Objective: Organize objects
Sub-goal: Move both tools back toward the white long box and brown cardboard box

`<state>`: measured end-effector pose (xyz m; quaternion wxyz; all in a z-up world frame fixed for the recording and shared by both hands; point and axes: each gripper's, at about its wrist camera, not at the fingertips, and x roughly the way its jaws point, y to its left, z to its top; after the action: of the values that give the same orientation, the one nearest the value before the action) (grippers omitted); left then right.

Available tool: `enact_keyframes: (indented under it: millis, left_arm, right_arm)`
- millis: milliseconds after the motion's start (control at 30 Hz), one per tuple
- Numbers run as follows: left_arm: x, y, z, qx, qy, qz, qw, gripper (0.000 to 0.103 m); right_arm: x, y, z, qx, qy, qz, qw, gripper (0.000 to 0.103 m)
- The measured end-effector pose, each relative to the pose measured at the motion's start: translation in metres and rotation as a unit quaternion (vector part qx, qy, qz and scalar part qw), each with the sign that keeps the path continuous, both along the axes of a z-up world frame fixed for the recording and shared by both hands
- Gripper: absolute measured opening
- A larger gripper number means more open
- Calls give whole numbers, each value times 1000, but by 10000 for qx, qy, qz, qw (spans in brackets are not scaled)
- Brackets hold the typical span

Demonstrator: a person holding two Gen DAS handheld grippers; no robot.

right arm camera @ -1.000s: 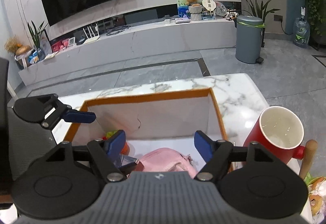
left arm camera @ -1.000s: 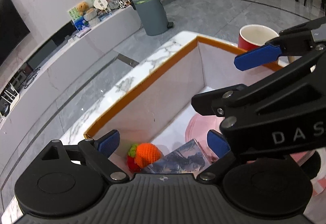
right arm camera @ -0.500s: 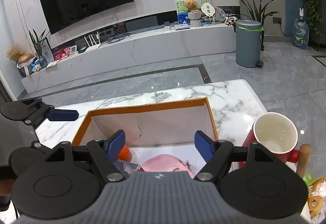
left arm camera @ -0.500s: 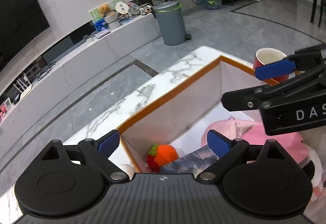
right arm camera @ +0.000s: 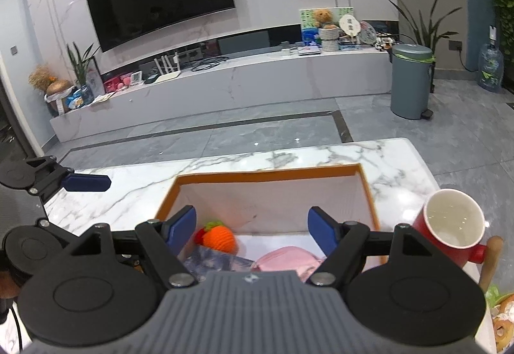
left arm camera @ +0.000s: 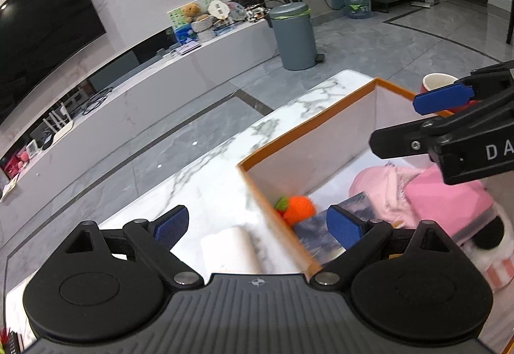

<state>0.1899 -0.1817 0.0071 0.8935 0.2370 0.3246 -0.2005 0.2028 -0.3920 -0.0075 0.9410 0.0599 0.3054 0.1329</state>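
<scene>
An orange-rimmed white box (left arm camera: 308, 135) (right arm camera: 270, 175) stands on the marble table. Inside lie an orange crocheted fruit (left arm camera: 298, 209) (right arm camera: 220, 238), a blue-grey booklet (left arm camera: 318, 231) (right arm camera: 215, 262) and a pink bag (left arm camera: 443, 196) (right arm camera: 289, 259). My left gripper (left arm camera: 257, 225) is open and empty over the box's left wall, above a white roll (left arm camera: 231, 251) on the table. My right gripper (right arm camera: 252, 230) is open and empty above the box's near side; it also shows in the left wrist view (left arm camera: 449, 116).
A red mug (right arm camera: 449, 225) with a wooden handle stands right of the box, with food items (right arm camera: 501, 322) at the lower right. The marble table's far edge (right arm camera: 289, 151) runs beyond the box. A grey bin (right arm camera: 411, 80) stands on the floor.
Both grippers have risen and drawn back from the box. The left one has shifted left, now over the box's left wall and the white roll. Both stay open.
</scene>
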Motion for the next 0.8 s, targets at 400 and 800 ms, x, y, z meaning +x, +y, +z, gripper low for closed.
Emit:
enact_keyframes:
  millis: [400, 800]
  left_arm:
    - [-12, 64, -9, -161, 128, 397, 9990, 103]
    - [-40, 144, -21, -526, 328, 833, 9946, 103]
  right_arm:
    - [-10, 46, -4, -328, -55, 468, 9984, 79]
    - [-31, 96, -11, -836, -155, 962, 9917, 79]
